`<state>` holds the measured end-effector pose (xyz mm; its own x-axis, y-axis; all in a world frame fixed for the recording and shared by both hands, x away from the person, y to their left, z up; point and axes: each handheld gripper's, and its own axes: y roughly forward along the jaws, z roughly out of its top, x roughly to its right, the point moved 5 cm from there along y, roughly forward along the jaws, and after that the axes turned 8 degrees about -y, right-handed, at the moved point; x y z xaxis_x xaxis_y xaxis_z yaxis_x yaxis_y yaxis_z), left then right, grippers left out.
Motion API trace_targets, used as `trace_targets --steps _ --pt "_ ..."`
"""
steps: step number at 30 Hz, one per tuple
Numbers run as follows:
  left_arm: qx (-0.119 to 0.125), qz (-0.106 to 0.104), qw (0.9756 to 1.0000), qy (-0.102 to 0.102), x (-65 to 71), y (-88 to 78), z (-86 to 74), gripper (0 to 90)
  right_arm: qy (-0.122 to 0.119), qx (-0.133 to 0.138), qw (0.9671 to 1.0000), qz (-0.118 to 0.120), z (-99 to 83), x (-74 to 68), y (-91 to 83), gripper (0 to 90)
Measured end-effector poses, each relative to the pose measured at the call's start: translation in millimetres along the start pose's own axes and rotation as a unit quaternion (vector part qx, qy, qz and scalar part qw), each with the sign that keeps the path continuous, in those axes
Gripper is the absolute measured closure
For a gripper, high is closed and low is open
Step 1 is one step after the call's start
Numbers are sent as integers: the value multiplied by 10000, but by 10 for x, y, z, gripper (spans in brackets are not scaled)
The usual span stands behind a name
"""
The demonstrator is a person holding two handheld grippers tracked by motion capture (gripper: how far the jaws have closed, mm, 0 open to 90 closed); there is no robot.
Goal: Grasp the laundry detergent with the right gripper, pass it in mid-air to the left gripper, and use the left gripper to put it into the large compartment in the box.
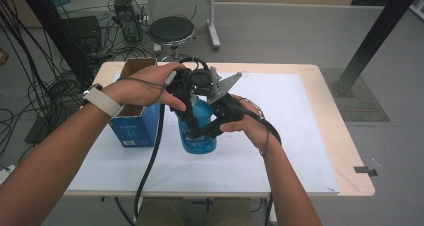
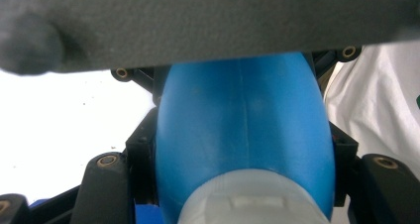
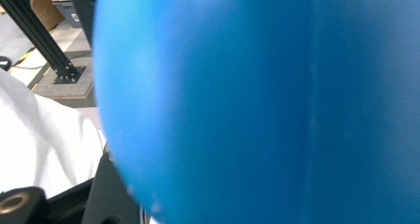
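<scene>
White sheeting covers the table [image 1: 320, 136], and beside the blue box [image 1: 134, 128] stands the blue bottle [image 1: 200, 131], upright at the middle. Left gripper [image 1: 189, 117] comes down over the top, jaws clamped on the bottle's flanks just below its pale cap [image 2: 252, 199]. Right gripper [image 1: 210, 131] seems clenched on the lower body, blurred up close.

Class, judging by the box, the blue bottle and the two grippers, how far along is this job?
Done: the blue bottle stands on the white mat, outside the open cardboard box. In hand: the left gripper and the right gripper are both clamped on it. Left: probably moving or opening it; which, I cannot tell.
</scene>
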<state>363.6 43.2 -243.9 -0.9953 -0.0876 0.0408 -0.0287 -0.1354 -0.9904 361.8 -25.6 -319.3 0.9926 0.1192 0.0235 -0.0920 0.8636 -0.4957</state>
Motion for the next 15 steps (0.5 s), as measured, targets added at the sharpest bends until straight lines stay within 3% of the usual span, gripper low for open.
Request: trace_targets --steps 15 --pt "64 22 10000 -13 2 -8 -19 377 -42 -43 10000 -34 13 3 2 429"
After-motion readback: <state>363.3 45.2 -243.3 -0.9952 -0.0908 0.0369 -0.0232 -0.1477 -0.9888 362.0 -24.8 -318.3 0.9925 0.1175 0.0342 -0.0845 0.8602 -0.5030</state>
